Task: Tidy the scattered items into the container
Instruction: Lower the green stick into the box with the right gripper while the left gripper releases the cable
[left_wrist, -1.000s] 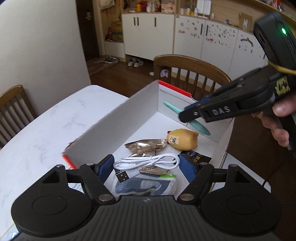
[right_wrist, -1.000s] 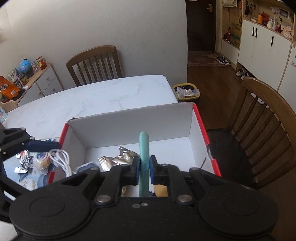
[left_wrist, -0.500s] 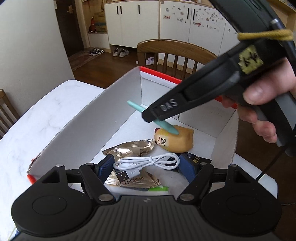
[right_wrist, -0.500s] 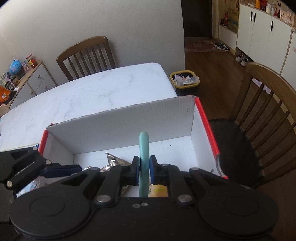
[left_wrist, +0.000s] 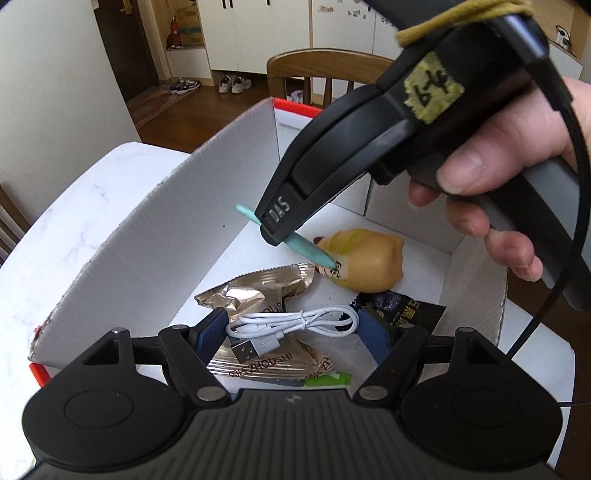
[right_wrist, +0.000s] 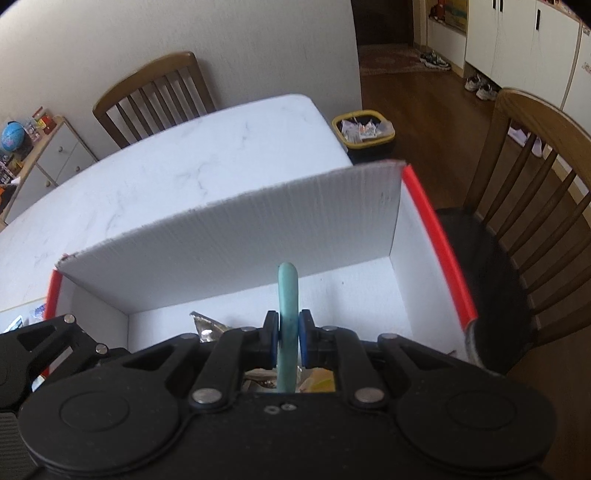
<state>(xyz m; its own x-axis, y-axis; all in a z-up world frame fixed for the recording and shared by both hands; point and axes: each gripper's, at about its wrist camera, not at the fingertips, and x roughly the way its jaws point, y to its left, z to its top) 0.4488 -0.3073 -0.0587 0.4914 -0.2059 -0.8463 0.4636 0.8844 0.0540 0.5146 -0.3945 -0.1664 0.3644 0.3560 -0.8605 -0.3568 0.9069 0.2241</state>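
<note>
left view, change: right hand-held gripper (left_wrist: 284, 236) has come lower and closer into the white corrugated box (left_wrist: 155, 236) than a second ago, teal pen (left_wrist: 306, 249) clamped in it, tip now touching or just over the yellow plush toy (left_wrist: 369, 262) at 1 o'clock.
left view, left hand-held gripper (left_wrist: 291, 328): jaws apart, holding nothing, straddling the white USB cable (left_wrist: 295, 323), which lies on the gold snack wrappers (left_wrist: 258, 295).
left view, meaning: pen is inside the box walls but not let go; release looks like the next step.
left view, clutter: dark packet (left_wrist: 406, 310) at 3 o'clock, green-edged packet (left_wrist: 328, 380) at 6; box floor crowded, open patch at 11 o'clock.
right view, right hand-held gripper (right_wrist: 288, 332): closed on the teal pen (right_wrist: 288, 295), pen pointing to 12 o'clock at the far wall.
right view, box (right_wrist: 258, 229): nearer than before, red rim at 3 o'clock.
right view, around: desk (right_wrist: 166, 166) bare beyond the box; chair (right_wrist: 535, 184) at 3 o'clock; left hand-held gripper (right_wrist: 48, 339) at 9 o'clock, close enough to bump.
</note>
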